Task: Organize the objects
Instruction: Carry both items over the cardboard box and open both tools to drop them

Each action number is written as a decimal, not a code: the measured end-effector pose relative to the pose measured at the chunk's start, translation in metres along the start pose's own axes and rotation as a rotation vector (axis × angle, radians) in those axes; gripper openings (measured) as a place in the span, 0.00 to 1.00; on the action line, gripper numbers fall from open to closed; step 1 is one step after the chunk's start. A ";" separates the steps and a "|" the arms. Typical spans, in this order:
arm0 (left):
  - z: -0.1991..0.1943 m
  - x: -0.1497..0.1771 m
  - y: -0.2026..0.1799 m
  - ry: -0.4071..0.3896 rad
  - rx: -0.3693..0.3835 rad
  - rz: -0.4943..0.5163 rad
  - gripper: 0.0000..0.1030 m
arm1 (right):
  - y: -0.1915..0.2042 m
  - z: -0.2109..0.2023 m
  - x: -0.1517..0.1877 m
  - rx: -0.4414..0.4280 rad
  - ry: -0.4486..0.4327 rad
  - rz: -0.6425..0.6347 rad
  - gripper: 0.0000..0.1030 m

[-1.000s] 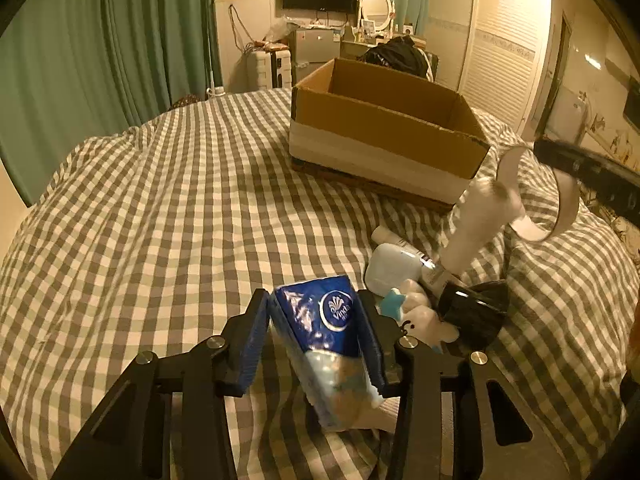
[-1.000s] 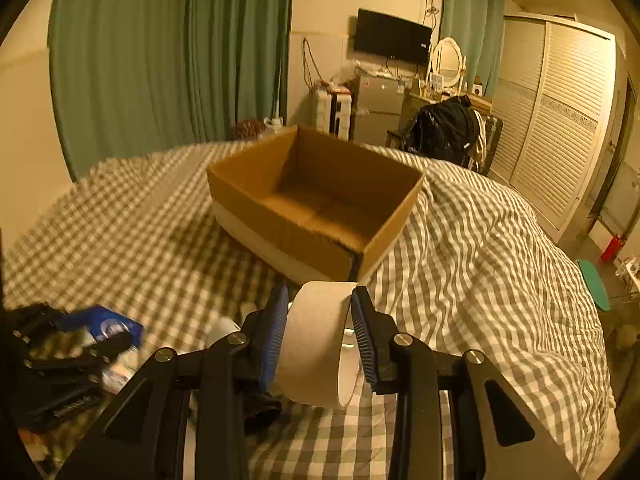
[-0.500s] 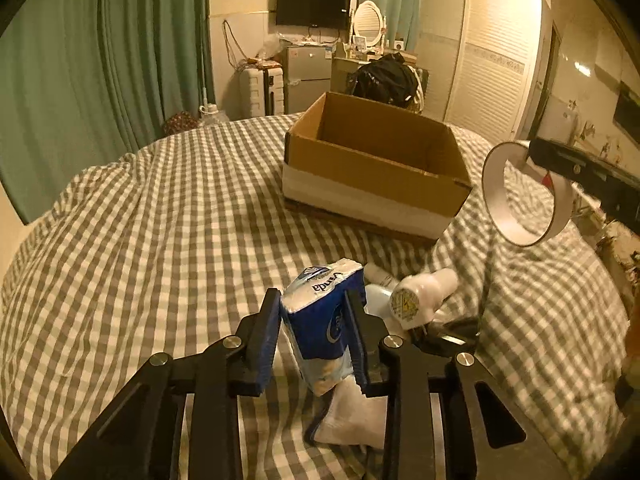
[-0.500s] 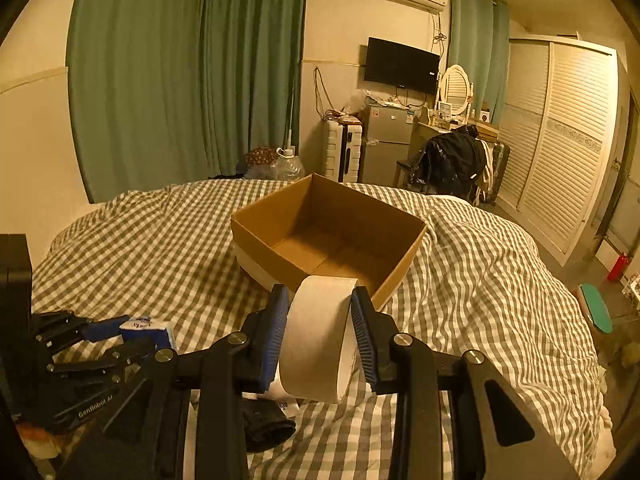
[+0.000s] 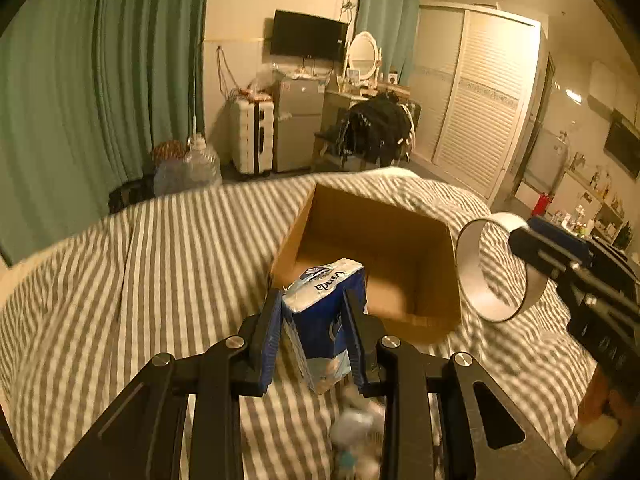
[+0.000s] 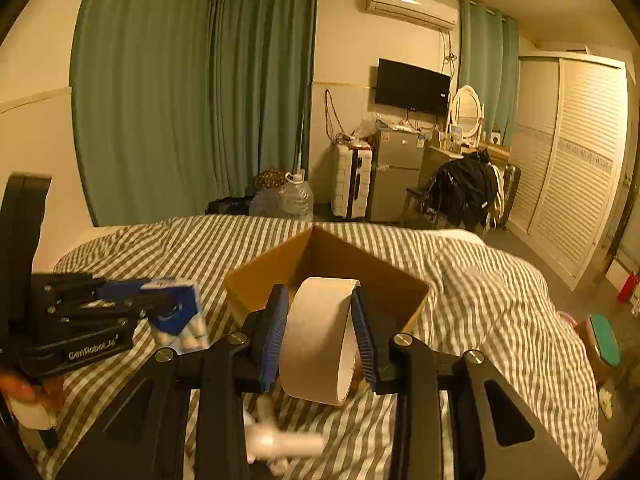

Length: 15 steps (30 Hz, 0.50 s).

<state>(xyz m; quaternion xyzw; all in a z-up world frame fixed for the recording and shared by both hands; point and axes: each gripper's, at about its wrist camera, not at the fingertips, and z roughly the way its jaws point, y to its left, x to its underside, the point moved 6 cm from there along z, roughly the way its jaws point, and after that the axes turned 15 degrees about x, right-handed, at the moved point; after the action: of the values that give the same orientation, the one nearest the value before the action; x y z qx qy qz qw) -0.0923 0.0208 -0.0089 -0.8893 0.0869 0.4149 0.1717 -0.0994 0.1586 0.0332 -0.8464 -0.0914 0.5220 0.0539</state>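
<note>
My left claw (image 5: 314, 334) was clamped on the tissue pack (image 5: 326, 320), my right claw (image 6: 320, 330) clamped on the tape roll (image 6: 320, 340); both hung near the cardboard box (image 5: 380, 256), presumably for dropping in.

A blue tissue pack (image 5: 326, 312) and a white tape roll (image 6: 320, 340) were held aloft near the open cardboard box (image 5: 372, 256).

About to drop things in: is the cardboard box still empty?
Looks empty. The cardboard box shows bare floor in both views, though the tissue pack and tape roll hide its near part.
</note>
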 end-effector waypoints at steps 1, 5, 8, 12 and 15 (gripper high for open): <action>0.007 -0.009 -0.001 -0.005 -0.013 0.014 0.29 | 0.000 0.005 -0.004 0.002 -0.003 -0.001 0.31; 0.036 -0.027 -0.003 -0.003 -0.044 0.057 0.29 | -0.002 0.034 -0.016 0.004 0.004 0.001 0.31; 0.064 -0.031 0.002 0.023 -0.041 0.059 0.29 | -0.005 0.059 -0.017 0.007 0.025 0.004 0.31; 0.098 -0.033 0.009 0.049 -0.044 0.062 0.29 | -0.007 0.098 -0.008 0.008 0.075 0.005 0.31; 0.118 -0.032 0.014 0.069 -0.035 0.064 0.27 | -0.006 0.119 0.003 0.005 0.111 0.005 0.31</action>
<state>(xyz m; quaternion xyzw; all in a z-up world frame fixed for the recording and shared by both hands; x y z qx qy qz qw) -0.2003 0.0526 -0.0576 -0.9026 0.1140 0.3909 0.1396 -0.2051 0.1646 -0.0220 -0.8741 -0.0851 0.4745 0.0596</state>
